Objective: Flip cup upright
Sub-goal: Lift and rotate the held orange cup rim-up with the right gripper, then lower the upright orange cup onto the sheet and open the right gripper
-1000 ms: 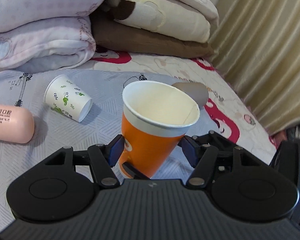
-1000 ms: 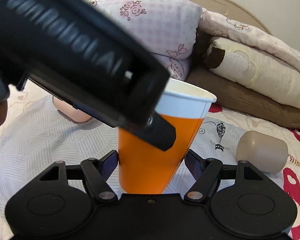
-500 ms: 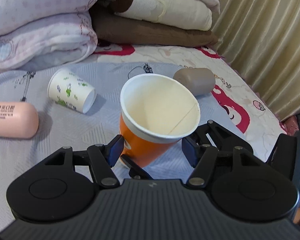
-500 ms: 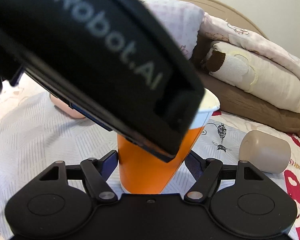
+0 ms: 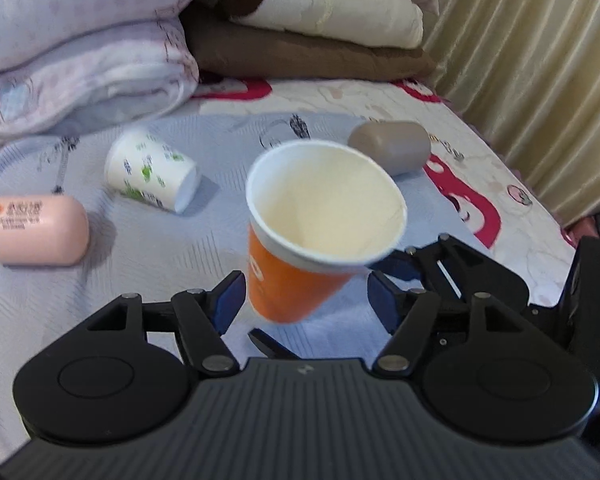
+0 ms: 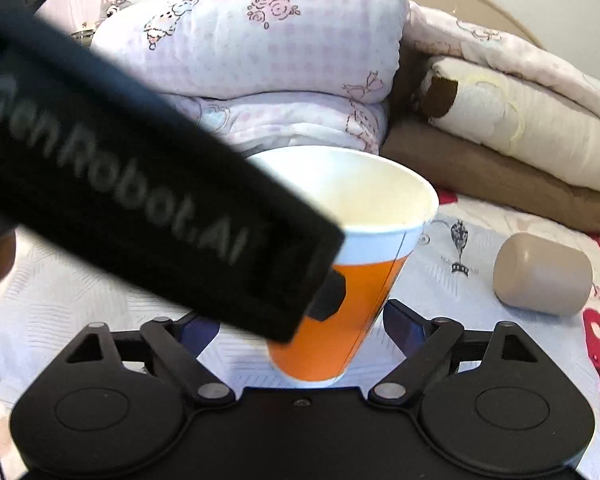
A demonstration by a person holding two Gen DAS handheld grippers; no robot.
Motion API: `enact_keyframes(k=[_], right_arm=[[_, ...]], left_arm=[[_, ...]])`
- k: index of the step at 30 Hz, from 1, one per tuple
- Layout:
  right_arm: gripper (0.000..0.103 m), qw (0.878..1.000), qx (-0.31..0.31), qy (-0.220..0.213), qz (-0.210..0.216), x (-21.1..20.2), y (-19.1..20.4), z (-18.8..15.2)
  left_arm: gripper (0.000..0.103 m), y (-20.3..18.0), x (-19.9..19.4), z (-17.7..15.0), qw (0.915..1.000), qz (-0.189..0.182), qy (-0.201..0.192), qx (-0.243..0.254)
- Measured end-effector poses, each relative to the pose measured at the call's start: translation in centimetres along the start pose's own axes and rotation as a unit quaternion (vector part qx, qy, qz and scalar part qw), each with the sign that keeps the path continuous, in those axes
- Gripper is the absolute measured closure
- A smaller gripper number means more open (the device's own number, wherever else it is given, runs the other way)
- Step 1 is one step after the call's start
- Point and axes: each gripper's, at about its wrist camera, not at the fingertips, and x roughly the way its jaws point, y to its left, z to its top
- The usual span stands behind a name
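Note:
An orange paper cup with a white rim (image 5: 300,256) stands upright on the grey bedsheet, mouth up; it also shows in the right wrist view (image 6: 352,292). My left gripper (image 5: 304,296) is open, its blue pads apart on either side of the cup, not touching it. My right gripper (image 6: 300,330) is open too, pads beside the cup's base with gaps. The left gripper's black body (image 6: 140,200) crosses the right wrist view and hides the cup's left side.
A white cup with green print (image 5: 152,176) lies on its side at left. A pink capsule-shaped container (image 5: 34,230) lies further left. A taupe cup (image 5: 392,146) lies on its side behind. Folded quilts (image 5: 100,40) are stacked at the back; curtain (image 5: 540,60) at right.
The left gripper has risen and pulled back from the orange cup, its fingers opening wider. The cup stays standing. The right gripper has barely moved.

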Motion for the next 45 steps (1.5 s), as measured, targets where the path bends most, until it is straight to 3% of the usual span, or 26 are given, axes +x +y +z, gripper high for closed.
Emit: enact_keyframes(k=[4, 10, 15, 18, 27, 35, 39, 42, 45], right_arm=[[0.012, 1.000, -0.005, 0.012, -0.005, -0.1, -0.1, 0.5], [0.011, 0.998, 0.039, 0.036, -0.018, -1.2, -1.0, 1.5], [0.011, 0.995, 0.063, 0.066, -0.035, -4.3, -0.9, 0.8], [0.011, 0.996, 0.072, 0.031, -0.049, -8.2, -0.7, 0.7], [0.010, 0.993, 0.094, 0.019, -0.068, -15.6, -1.4, 1.7], [0.009, 0.991, 0.103, 0.017, -0.085, -19.6, -0.3, 1.9], [0.007, 0.990, 0.105, 0.014, -0.089, -20.7, 0.1, 2.6], [0.001, 0.988, 0.115, 0.021, -0.102, -21.0, 0.4, 2.8], [0.001, 0.985, 0.120, 0.042, -0.114, -20.8, 0.6, 2.8]], left_arm=[[0.036, 0.0, -1.0, -0.4, 1.0000, 0.000, -0.003, -0.007], [0.036, 0.3, -4.0, -1.4, 0.9994, 0.004, -0.017, -0.030], [0.036, -0.4, -8.1, -2.2, 0.9966, 0.052, -0.038, -0.051], [0.034, -0.9, -10.9, -2.3, 0.9948, 0.063, -0.048, -0.064], [0.030, -3.5, -16.1, -3.1, 0.9858, 0.143, -0.065, -0.060], [0.027, -5.0, -18.0, -4.6, 0.9844, 0.152, -0.059, -0.066], [0.020, -5.3, -18.8, -5.1, 0.9806, 0.176, -0.060, -0.063], [0.005, -5.4, -19.2, -5.3, 0.9778, 0.190, -0.062, -0.065], [0.004, -5.3, -19.2, -5.4, 0.9767, 0.195, -0.058, -0.069]])
